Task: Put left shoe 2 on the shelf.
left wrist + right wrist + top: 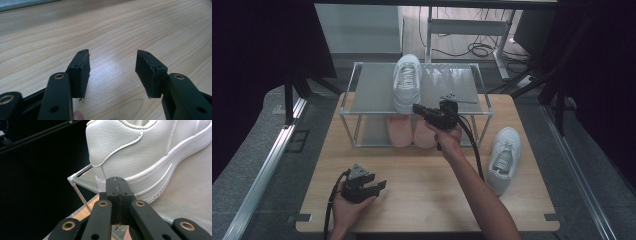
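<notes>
Standing on the rack's (464,90) top shelf near its front edge, the white sneaker (406,82) has its heel toward the right claw (418,108), whose jaws are pressed together, empty, at that heel. The left claw (381,186) rests spread wide, holding nothing, near the surface's (422,190) front-left corner.

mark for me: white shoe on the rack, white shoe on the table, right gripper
white shoe on the rack (406,82), high view, on its laces, mid-upper.
white shoe on the table (503,157), high view, on its tongue, mid-shoe.
right gripper (117,186), right gripper view, on the seam of its shut jaws, by the shoe's heel.
</notes>
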Motion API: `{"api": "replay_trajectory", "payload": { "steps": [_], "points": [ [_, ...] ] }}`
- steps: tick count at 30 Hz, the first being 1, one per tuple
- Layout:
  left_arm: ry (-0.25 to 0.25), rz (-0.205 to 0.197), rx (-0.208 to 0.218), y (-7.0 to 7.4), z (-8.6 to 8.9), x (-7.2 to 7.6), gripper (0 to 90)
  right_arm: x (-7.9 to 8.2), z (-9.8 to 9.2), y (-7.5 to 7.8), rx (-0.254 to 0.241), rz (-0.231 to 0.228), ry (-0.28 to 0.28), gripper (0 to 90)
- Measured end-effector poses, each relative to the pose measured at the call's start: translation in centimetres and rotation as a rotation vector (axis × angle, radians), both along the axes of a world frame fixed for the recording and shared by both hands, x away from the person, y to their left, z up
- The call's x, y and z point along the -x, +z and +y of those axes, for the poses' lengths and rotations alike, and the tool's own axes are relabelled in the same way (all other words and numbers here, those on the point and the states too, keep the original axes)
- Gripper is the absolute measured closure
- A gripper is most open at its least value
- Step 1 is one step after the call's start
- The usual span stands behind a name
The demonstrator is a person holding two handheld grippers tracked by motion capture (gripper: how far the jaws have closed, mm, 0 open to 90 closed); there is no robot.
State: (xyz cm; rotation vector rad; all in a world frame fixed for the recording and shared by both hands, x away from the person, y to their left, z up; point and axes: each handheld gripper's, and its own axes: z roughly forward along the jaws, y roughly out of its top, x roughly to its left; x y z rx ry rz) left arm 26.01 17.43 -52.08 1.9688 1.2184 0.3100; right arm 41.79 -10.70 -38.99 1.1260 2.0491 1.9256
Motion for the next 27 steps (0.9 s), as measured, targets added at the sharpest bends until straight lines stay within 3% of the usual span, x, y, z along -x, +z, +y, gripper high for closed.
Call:
{"api": "replay_trajectory", "payload": {
  "steps": [6,27],
  "points": [
    [-0.001,0.001,-0.002,0.0,0.0,0.0,46.2,-0.1,1.0,-0.1,-0.006,0.001,0.015,89.3],
    [-0.001,0.004,0.000,-0.2,-0.1,0.0,46.2,-0.2,1.3,-0.2,-0.022,0.007,0.027,89.3]
  ]
}}
